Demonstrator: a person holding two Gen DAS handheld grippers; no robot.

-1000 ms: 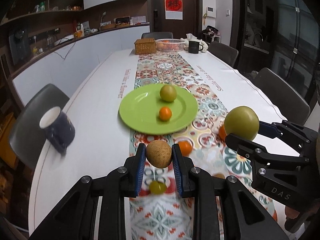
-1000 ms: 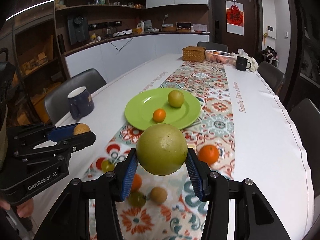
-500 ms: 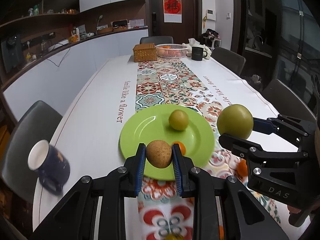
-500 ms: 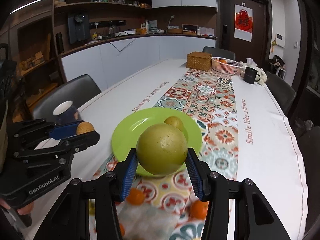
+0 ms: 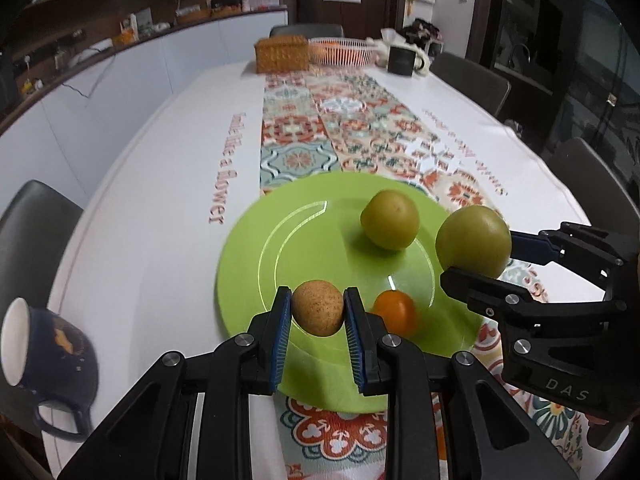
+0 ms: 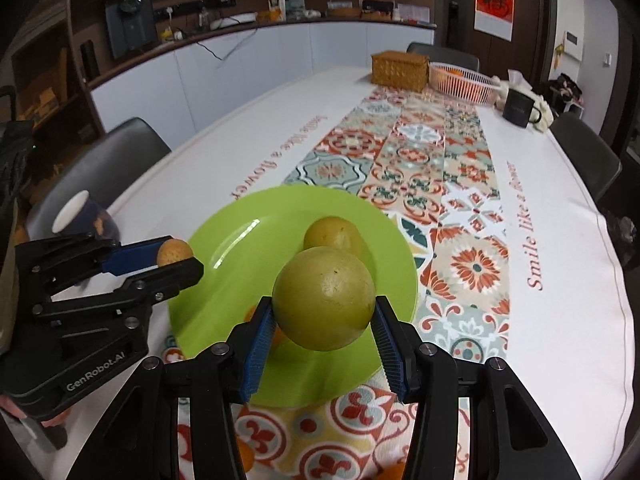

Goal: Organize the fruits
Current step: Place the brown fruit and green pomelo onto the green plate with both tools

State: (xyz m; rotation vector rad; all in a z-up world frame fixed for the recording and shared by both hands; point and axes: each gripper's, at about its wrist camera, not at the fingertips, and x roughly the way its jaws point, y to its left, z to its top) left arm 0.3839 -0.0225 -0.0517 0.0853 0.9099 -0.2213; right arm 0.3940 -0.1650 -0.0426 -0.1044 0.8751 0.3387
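Note:
My left gripper point(image 5: 318, 314) is shut on a small brown fruit point(image 5: 318, 307) and holds it above the near left part of the green plate point(image 5: 280, 256). My right gripper point(image 6: 324, 316) is shut on a large green fruit point(image 6: 324, 298) above the plate's point(image 6: 216, 264) near right part. On the plate lie a green fruit point(image 5: 390, 220) and a small orange point(image 5: 394, 312). The right gripper with its fruit point(image 5: 474, 242) shows at the right of the left wrist view. The left gripper point(image 6: 176, 256) shows at the left of the right wrist view.
A dark blue mug point(image 5: 44, 352) stands at the table's left edge. A wicker box point(image 5: 282, 54), a white basket point(image 5: 340, 50) and a black mug point(image 5: 402, 60) stand at the far end. Oranges point(image 6: 244, 456) lie on the runner close below me. Chairs surround the table.
Both grippers have moved forward with their fruits, from over the loose fruits on the runner to above the green plate. Both grips are unchanged.

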